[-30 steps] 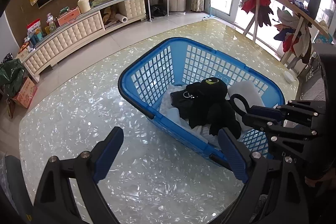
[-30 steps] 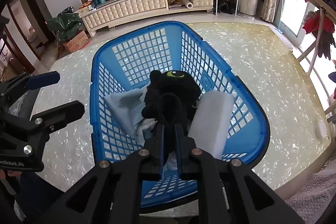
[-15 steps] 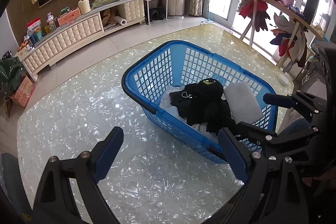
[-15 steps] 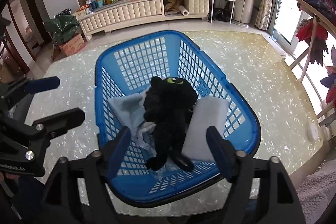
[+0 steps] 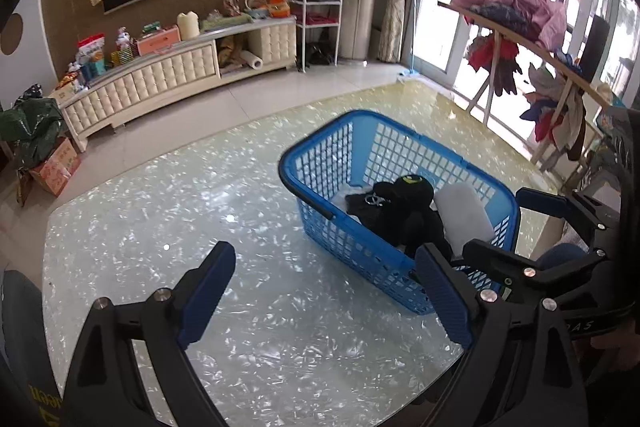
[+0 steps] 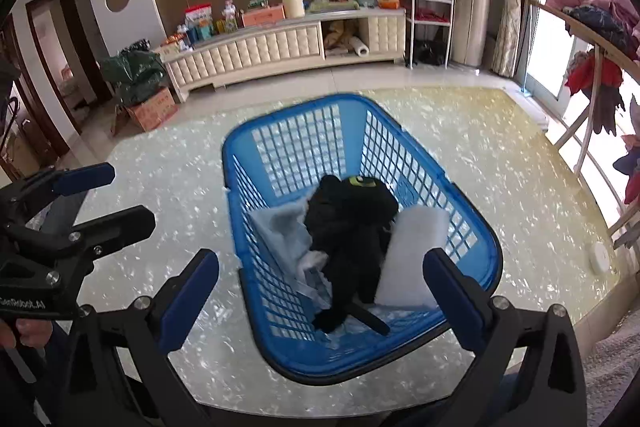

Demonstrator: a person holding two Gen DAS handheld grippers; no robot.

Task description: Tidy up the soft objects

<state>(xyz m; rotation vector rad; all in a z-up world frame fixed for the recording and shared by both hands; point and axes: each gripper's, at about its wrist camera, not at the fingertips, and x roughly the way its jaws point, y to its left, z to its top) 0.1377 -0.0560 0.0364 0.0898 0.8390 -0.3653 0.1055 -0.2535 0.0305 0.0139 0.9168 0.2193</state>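
Note:
A blue plastic basket (image 6: 404, 131) stands on the pearly table; it also shows in the left wrist view (image 5: 320, 147). Inside lie a black plush toy (image 6: 348, 223) with a green eye, a white pad (image 6: 412, 251) to its right and a pale blue cloth (image 6: 280, 231) to its left. The toy (image 5: 400, 199) and pad (image 5: 464, 215) also show in the left wrist view. My right gripper (image 6: 320, 295) is open and empty, above the basket's near end. My left gripper (image 5: 324, 295) is open and empty, over the table left of the basket.
The table (image 5: 160, 227) ends at a near edge close to both grippers. A small white disc (image 6: 600, 255) lies at the table's right edge. A rack hung with clothes (image 5: 532, 27) stands to the right. A long cream cabinet (image 6: 260, 51) runs along the far wall.
My right gripper opened, let go of the black plush toy's tail in the basket, and drew back. My left gripper also pulled back from the basket.

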